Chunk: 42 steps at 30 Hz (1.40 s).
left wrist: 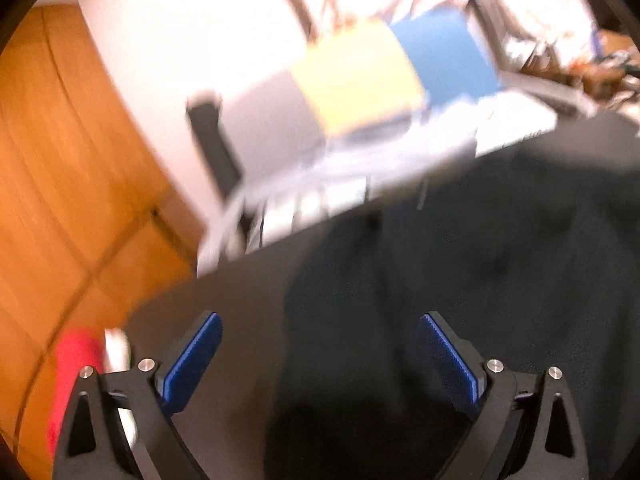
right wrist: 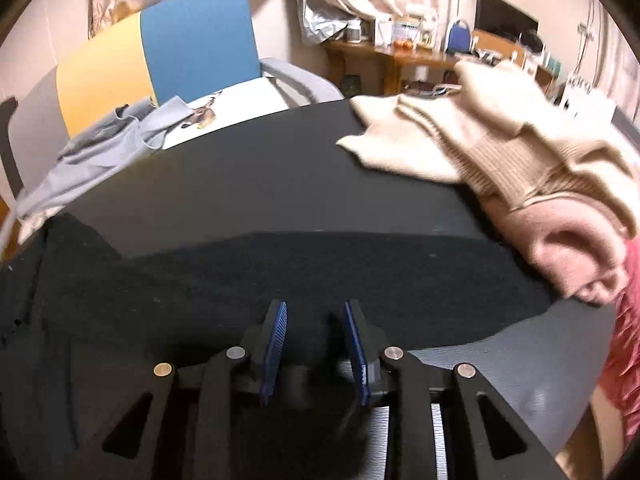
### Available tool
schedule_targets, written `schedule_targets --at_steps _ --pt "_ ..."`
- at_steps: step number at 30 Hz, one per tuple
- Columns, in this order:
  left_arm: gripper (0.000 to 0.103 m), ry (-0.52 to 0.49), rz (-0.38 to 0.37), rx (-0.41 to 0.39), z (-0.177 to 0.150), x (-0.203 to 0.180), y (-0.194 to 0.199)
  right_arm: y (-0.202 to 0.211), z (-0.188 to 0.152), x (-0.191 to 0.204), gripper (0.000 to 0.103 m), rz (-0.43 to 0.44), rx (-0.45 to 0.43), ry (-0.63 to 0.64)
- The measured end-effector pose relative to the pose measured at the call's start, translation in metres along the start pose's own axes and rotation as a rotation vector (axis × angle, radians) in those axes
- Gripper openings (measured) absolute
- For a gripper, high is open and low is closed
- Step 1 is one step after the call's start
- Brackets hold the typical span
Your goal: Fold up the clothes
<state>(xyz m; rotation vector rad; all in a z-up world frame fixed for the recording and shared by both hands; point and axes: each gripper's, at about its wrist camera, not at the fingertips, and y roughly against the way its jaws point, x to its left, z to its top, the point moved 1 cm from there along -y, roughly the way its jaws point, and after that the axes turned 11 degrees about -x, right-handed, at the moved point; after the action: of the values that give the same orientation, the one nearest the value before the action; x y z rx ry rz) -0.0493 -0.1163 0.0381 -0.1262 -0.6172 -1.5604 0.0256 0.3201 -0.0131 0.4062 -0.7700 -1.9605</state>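
Across the near half of the dark surface [right wrist: 280,184] lies a black garment [right wrist: 320,276], spread flat, its far edge running side to side and its left part bunched toward the surface's edge. No writing or label can be read on it; the only print in sight is a small brownish picture on a white cloth [right wrist: 232,108] lying on the chair [right wrist: 200,40] behind, too small to make out. The right gripper [right wrist: 316,312] sits low and level over the garment's near edge, its blue-padded jaws drawn close with a dark fold of the garment between them, so it appears to grip the cloth. The left gripper [left wrist: 320,322] is tilted, its view blurred, with jaws spread wide and nothing between them, hanging over the black garment [left wrist: 460,260]. Only the right view shows a heap of cream and pink sweaters [right wrist: 520,160] on the far right of the surface, a pale blue shirt [right wrist: 100,152] draped at the far left edge, and a cluttered wooden shelf [right wrist: 420,60] by the wall. Only the left view shows the wooden floor [left wrist: 60,180] and something red [left wrist: 72,360] beside the surface, too blurred to tell.
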Motion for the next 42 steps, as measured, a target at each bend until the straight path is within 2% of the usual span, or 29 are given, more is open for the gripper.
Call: schedule_targets --at_steps 2,5,7,10,12,15,18,20,21,24,27,29,34,35,37,39,42 --pt "0.101 -0.017 -0.127 -0.034 0.038 -0.030 -0.012 -0.003 -0.001 -0.001 0.029 0.000 -0.001 0.006" --pt "0.102 -0.035 -0.273 -0.005 0.074 -0.080 -0.045 -0.004 -0.004 -0.003 0.029 -0.001 -0.007 -0.003" --pt "0.102 -0.039 -0.326 0.039 0.089 -0.112 -0.076 -0.013 0.000 -0.010 0.029 -0.003 -0.015 -0.043" --pt "0.101 -0.026 -0.399 0.148 0.105 -0.159 -0.124 -0.016 0.001 -0.022 0.029 0.008 -0.019 -0.122" --pt "0.095 -0.017 -0.411 0.205 0.112 -0.182 -0.150 -0.020 0.007 -0.030 0.029 0.021 -0.028 -0.161" --pt "0.090 -0.078 -0.455 0.259 0.116 -0.212 -0.170 -0.024 0.011 -0.035 0.029 0.017 -0.038 -0.166" --pt "0.086 -0.219 -0.433 0.247 0.105 -0.239 -0.175 -0.031 0.009 -0.037 0.029 -0.001 -0.025 -0.148" --pt "0.085 -0.276 -0.394 0.171 0.103 -0.248 -0.168 -0.038 0.007 -0.038 0.029 -0.007 -0.009 -0.137" --pt "0.084 -0.288 -0.374 0.161 0.103 -0.251 -0.166 -0.041 0.006 -0.040 0.029 -0.006 -0.003 -0.134" --pt "0.082 -0.288 -0.296 0.145 0.104 -0.258 -0.167 -0.042 0.005 -0.046 0.028 0.000 0.002 -0.139" --pt "0.082 -0.212 -0.215 0.175 0.105 -0.255 -0.178 -0.040 0.003 -0.057 0.028 -0.037 0.004 -0.134" --pt "0.082 -0.160 -0.180 0.198 0.106 -0.251 -0.185 -0.039 0.000 -0.066 0.028 -0.028 0.000 -0.166" --pt "0.085 -0.203 -0.115 0.148 0.100 -0.258 -0.181 -0.039 -0.002 -0.071 0.026 -0.039 -0.016 -0.191" --pt "0.085 -0.211 -0.116 0.142 0.100 -0.259 -0.181 -0.039 -0.002 -0.069 0.026 -0.045 -0.016 -0.180" --pt "0.084 -0.175 -0.172 0.176 0.105 -0.249 -0.181 -0.035 -0.001 -0.070 0.028 -0.037 -0.024 -0.187" --pt "0.084 -0.100 -0.210 0.202 0.107 -0.230 -0.172 -0.025 -0.002 -0.076 0.028 -0.031 -0.056 -0.234" --pt "0.084 0.007 -0.259 0.197 0.099 -0.196 -0.149 -0.005 -0.002 -0.086 0.029 -0.047 -0.135 -0.290"
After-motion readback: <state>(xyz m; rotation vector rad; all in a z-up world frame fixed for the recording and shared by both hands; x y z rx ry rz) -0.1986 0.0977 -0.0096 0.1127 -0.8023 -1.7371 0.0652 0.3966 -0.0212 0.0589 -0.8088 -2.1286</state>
